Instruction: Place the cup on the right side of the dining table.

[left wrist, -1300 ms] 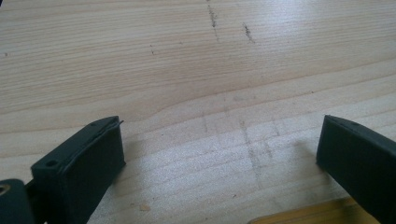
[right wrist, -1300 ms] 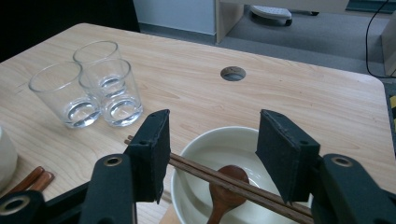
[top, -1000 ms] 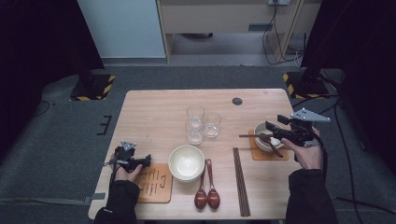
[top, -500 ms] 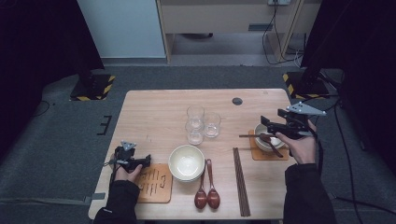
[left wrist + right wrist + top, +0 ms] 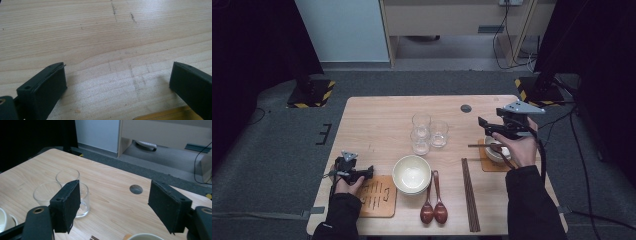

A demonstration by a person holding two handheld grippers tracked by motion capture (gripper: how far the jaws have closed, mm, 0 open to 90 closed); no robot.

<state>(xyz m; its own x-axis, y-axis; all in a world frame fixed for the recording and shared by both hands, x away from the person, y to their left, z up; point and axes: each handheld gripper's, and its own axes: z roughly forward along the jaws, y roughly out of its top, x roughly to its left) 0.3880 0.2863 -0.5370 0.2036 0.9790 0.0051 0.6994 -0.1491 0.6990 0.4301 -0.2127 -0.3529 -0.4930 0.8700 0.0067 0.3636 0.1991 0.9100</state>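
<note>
On the table [image 5: 377, 120], the right gripper [image 5: 484, 126] hangs above the small bowl [image 5: 495, 150] on its mat [image 5: 488, 164] at the right; its jaws, just closing slightly, gape with nothing between them. The left gripper [image 5: 371, 171] rests near the left edge, jaws wide apart over bare wood.

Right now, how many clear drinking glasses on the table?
3, clustered mid-table: far clear drinking glass, right glass, near glass closest to the cream bowl. None looks hidden.

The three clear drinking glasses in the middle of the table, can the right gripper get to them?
Probably yes. The right gripper hangs open and empty, facing the three clear drinking glasses, with only bare wooden table between.
</note>
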